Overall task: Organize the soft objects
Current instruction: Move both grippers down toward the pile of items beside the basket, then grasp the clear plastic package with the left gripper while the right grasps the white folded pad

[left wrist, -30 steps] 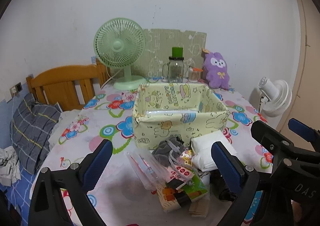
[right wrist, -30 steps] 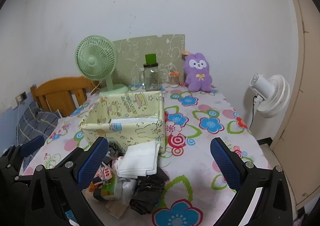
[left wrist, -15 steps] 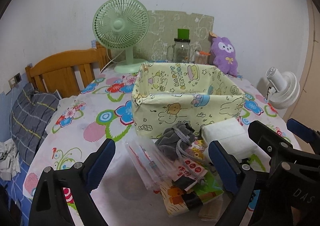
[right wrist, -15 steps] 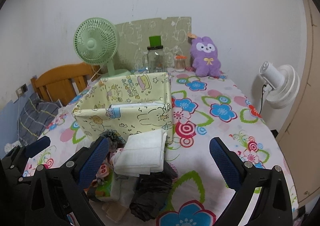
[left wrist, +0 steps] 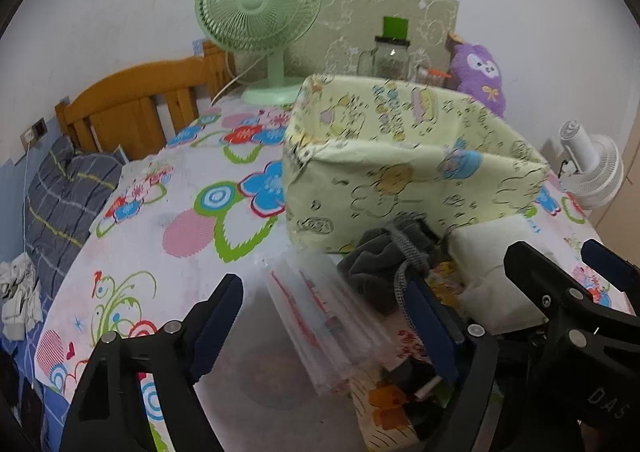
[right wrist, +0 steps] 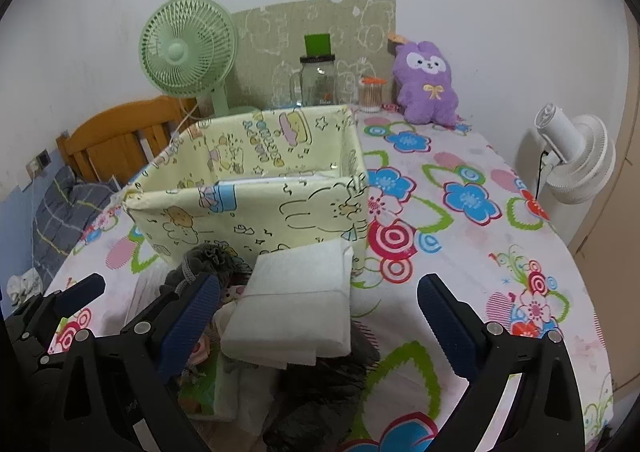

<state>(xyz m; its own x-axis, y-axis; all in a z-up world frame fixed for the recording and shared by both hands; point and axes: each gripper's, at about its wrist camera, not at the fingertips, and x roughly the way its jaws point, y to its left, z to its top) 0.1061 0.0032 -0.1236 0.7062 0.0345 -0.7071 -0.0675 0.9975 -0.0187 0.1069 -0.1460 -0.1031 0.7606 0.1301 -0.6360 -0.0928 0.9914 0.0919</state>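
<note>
A pale yellow cartoon-print fabric box [left wrist: 404,172] [right wrist: 256,208] stands on the flowered table. In front of it lies a heap: a clear plastic bag [left wrist: 324,320], a grey drawstring pouch [left wrist: 384,264] [right wrist: 204,260], a folded white cloth [left wrist: 492,260] [right wrist: 296,312], a black bag [right wrist: 320,388] and printed packets [left wrist: 384,404]. My left gripper [left wrist: 324,316] hangs over the clear bag, jaws closing, pads apart from it. My right gripper [right wrist: 318,316] is open around the white cloth without pressing it.
At the back stand a green fan [left wrist: 260,16] [right wrist: 186,48], a glass jar with a green lid [right wrist: 318,80], a purple plush [right wrist: 426,86] [left wrist: 480,76] and a small pot of sticks [right wrist: 370,94]. A white fan [right wrist: 576,160] is right, a wooden headboard [left wrist: 136,108] left.
Both grippers have moved down and closer to the heap, so box and heap look larger. The left fingers have drawn nearer together. Nothing has been taken hold of.
</note>
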